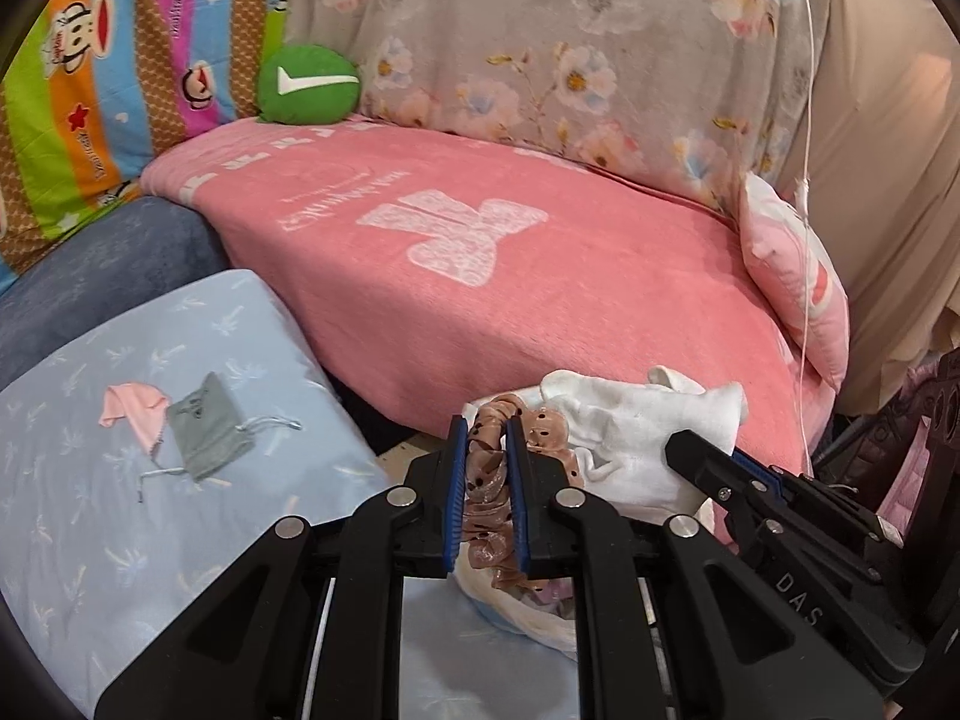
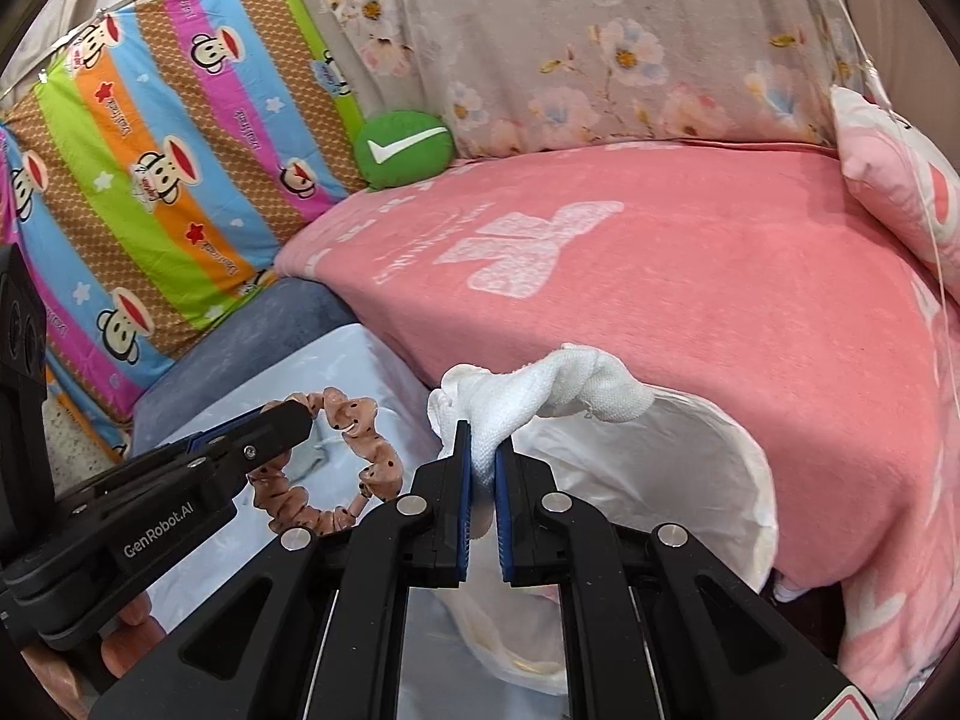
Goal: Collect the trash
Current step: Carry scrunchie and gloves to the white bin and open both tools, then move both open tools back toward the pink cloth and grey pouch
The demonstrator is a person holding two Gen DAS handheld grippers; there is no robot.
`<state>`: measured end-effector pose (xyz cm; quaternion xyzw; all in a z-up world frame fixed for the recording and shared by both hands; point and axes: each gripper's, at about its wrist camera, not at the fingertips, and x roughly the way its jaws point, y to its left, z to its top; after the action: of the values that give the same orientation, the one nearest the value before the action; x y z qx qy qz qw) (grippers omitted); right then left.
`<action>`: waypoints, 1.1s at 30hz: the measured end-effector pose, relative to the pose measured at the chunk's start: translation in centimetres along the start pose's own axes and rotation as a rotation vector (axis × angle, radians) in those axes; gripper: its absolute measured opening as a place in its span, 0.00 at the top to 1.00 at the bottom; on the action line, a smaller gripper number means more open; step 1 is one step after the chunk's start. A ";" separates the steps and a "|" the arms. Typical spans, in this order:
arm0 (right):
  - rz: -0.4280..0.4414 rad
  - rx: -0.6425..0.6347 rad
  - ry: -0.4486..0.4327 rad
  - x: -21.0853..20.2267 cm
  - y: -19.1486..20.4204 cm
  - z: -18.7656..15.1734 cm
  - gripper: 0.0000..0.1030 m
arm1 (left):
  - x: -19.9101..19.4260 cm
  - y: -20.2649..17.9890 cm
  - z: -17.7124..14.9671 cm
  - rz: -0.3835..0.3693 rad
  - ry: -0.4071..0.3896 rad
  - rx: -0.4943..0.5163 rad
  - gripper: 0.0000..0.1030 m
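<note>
Left gripper [image 1: 487,480], pinching a scrunchie [image 2: 327,468], hangs just left of the white bag [image 2: 708,480], whose rim the right gripper [image 2: 483,468] pinches open; the bag mouth lies to the scrunchie's right.

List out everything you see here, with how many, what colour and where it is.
Polka-dot tan fabric scrunchie: one, tan-pink, gripped by left tongs beside the bag.
White cloth bag: one, white, mouth open, rim pinched by right tongs.
Small grey drawstring pouch: one, grey, on the light blue cushion.
Pink cloth scrap: one, pink, touching the pouch.
Light blue patterned cushion: one, front left.
Pink blanket: one, covering the seat.
Round green pillow: one, green, white tick, rear corner.
Striped monkey-print sheet: one, multicoloured, left.
Floral grey cover: one, behind.
Left tongs: shut.
Right tongs: shut.
</note>
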<state>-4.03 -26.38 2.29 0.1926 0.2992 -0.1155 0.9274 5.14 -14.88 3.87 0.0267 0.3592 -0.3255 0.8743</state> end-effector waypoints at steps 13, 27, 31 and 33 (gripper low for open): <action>-0.063 0.024 0.028 0.1 -3.6 -1.4 0.91 | 2.8 -3.9 -0.7 -0.036 0.057 0.042 0.68; -0.066 0.004 -0.004 -0.9 -2.5 -1.5 0.69 | 2.5 -2.4 -0.9 0.036 0.038 -0.023 0.32; -0.055 -0.020 0.005 -0.7 -1.4 -1.7 0.68 | 2.2 -1.8 -1.1 0.047 0.032 -0.026 0.32; -0.052 -0.028 0.007 -0.6 -0.9 -1.8 0.67 | 2.0 -1.4 -1.2 0.054 0.029 -0.031 0.32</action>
<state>-5.68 -26.32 1.04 0.1721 0.3090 -0.1348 0.9256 4.62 -16.76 1.94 0.0274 0.3758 -0.2959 0.8777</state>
